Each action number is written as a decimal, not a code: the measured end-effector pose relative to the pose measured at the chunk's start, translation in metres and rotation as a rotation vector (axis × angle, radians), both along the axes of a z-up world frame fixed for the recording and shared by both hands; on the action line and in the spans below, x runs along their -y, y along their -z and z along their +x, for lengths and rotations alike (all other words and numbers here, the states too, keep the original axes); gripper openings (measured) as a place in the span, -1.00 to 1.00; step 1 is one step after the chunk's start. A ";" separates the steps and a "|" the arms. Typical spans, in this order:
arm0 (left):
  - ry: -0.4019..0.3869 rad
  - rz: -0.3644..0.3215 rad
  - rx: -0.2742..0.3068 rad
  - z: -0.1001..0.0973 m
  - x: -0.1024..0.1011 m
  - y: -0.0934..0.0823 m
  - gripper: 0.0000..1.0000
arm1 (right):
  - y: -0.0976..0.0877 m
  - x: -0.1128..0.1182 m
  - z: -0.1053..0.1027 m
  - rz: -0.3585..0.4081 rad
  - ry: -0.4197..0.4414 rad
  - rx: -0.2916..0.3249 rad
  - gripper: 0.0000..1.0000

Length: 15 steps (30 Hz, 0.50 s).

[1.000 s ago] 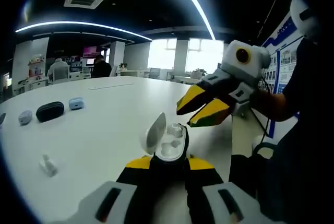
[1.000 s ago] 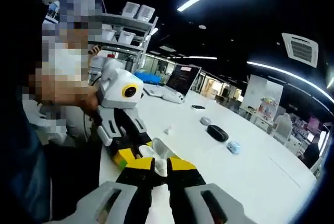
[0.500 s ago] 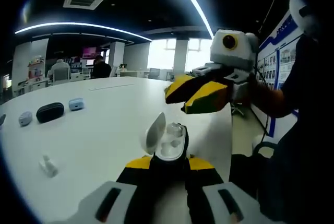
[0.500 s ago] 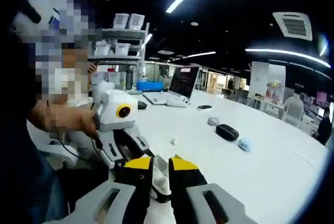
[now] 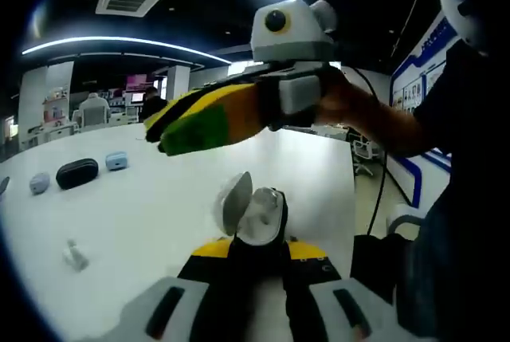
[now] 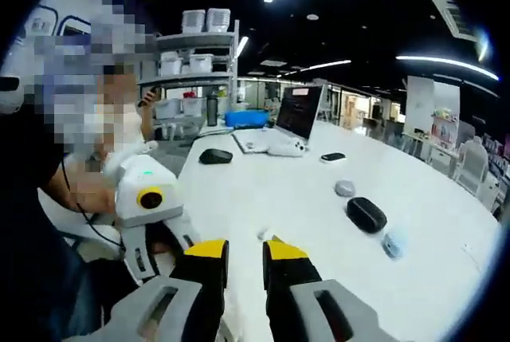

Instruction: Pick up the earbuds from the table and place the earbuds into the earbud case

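White table [image 5: 143,198]: left tool [image 5: 256,250] pinches open earbud case [image 5: 251,216]; right tool [image 6: 237,252] slightly spread, empty.

One open earbud case [image 5: 251,213], one loose earbud [image 5: 73,255] (white), two grippers [image 5: 253,248] [image 6: 243,253]

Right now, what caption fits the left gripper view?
Left claw holds the open earbud case while the right claw hovers above the white table.

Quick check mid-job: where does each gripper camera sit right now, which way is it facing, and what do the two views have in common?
Left gripper view: rides the left gripper, facing across the white table; its jaws hold the open earbud case; the right gripper and the person's hand cross above.
Right gripper view: rides the right gripper, facing a laptop and shelves; the left gripper sits lower left.
Shared: table, loose earbud, black case.
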<state>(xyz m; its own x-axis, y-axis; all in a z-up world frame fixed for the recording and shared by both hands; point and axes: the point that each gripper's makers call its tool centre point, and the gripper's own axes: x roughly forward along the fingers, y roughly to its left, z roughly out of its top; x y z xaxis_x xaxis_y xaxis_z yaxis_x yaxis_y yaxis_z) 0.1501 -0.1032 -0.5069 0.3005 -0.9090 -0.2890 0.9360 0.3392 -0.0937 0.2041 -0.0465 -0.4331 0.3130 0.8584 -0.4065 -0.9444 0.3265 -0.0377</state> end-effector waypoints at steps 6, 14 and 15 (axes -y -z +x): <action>0.000 -0.003 -0.001 0.000 0.000 0.000 -0.51 | 0.013 -0.034 0.017 -0.124 -0.130 0.147 -0.67; -0.001 -0.006 0.000 0.001 -0.001 0.001 -0.51 | 0.054 -0.057 0.031 -0.305 -0.219 0.229 -0.66; 0.000 -0.006 0.001 0.001 -0.001 0.001 -0.51 | 0.056 -0.058 0.033 -0.313 -0.222 0.238 -0.67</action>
<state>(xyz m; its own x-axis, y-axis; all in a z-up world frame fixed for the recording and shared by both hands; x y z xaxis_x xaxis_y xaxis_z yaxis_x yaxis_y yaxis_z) 0.1508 -0.1024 -0.5079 0.3012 -0.9105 -0.2834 0.9360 0.3391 -0.0943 0.2367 0.0119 -0.4895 0.2518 0.7627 -0.5958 -0.9433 0.0557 -0.3273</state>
